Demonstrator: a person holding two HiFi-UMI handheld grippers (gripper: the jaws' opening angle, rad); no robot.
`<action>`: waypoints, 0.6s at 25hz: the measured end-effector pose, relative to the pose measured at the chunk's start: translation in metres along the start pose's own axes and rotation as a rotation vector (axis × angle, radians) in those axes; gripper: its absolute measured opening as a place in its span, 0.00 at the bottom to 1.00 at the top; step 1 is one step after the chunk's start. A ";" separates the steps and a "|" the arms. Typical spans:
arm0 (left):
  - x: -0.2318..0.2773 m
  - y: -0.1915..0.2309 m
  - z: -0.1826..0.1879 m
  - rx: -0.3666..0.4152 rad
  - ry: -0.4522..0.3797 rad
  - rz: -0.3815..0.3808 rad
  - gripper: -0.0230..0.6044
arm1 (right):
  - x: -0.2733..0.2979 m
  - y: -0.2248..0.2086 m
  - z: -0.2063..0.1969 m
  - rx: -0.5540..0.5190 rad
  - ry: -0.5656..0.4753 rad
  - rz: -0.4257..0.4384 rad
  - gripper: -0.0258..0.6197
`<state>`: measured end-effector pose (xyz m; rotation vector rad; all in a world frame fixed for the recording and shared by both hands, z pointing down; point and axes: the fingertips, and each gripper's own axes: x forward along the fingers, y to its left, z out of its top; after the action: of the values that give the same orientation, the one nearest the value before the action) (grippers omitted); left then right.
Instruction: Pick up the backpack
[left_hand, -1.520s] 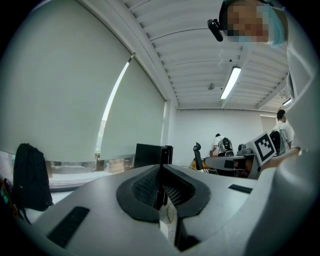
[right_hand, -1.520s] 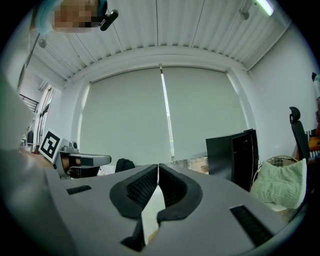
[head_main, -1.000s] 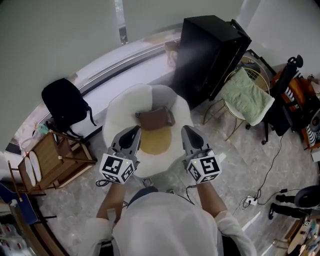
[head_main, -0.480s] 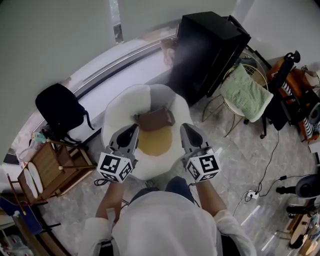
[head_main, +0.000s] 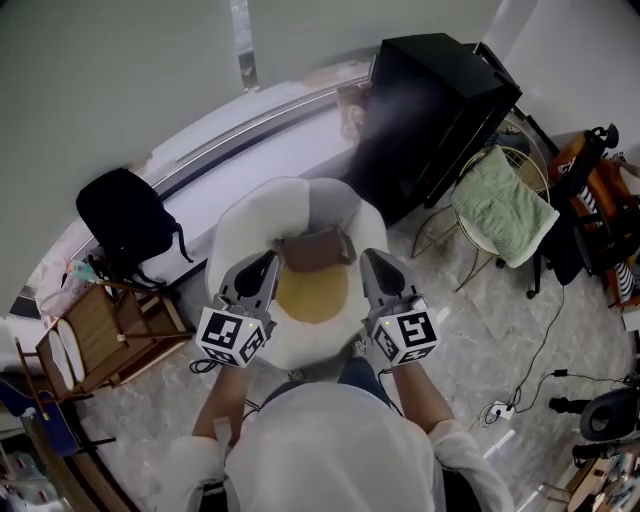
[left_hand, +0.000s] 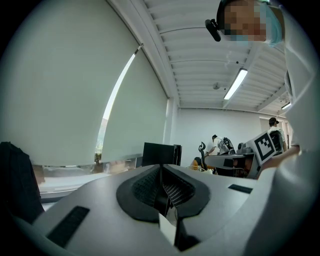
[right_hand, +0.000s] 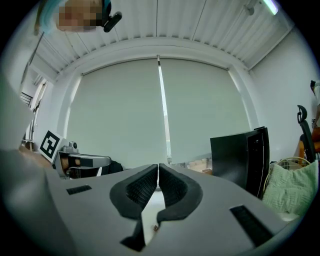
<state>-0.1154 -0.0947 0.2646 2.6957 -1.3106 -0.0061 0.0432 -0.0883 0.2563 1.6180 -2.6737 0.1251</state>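
White round chair (head_main: 235, 225) w/ brown cushion (head_main: 315, 248) sits right ahead of both grippers; wooden rack (head_main: 105, 335) at lower left. Black backpack (head_main: 128, 215) rests by window ledge, well left of left gripper (head_main: 262, 270) & right gripper (head_main: 376, 268). Both jaws clenched, nothing between.

backpack (head_main: 125, 215): matt cloth | rack (head_main: 100, 340): wood | floor (head_main: 470, 330): glossy stone | towel (head_main: 503, 212): cloth

Left tongs (head_main: 266, 262) and right tongs (head_main: 374, 260) are held side by side ahead of the torso, well apart, both pointing level and forward. The jaws of each are fully together, with nothing between them. Left forearm (head_main: 222, 398) and right forearm (head_main: 424, 394) extend forward, roughly parallel.
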 end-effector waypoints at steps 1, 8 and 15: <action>0.004 0.001 0.000 -0.001 -0.002 0.010 0.10 | 0.004 -0.004 0.000 -0.001 0.002 0.010 0.09; 0.035 0.007 -0.002 -0.006 -0.003 0.060 0.10 | 0.026 -0.038 -0.002 -0.004 0.013 0.045 0.09; 0.063 0.019 -0.014 -0.016 0.003 0.097 0.10 | 0.050 -0.061 -0.010 -0.011 0.018 0.057 0.09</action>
<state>-0.0907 -0.1535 0.2850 2.6153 -1.4320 -0.0022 0.0738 -0.1603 0.2731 1.5311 -2.7029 0.1255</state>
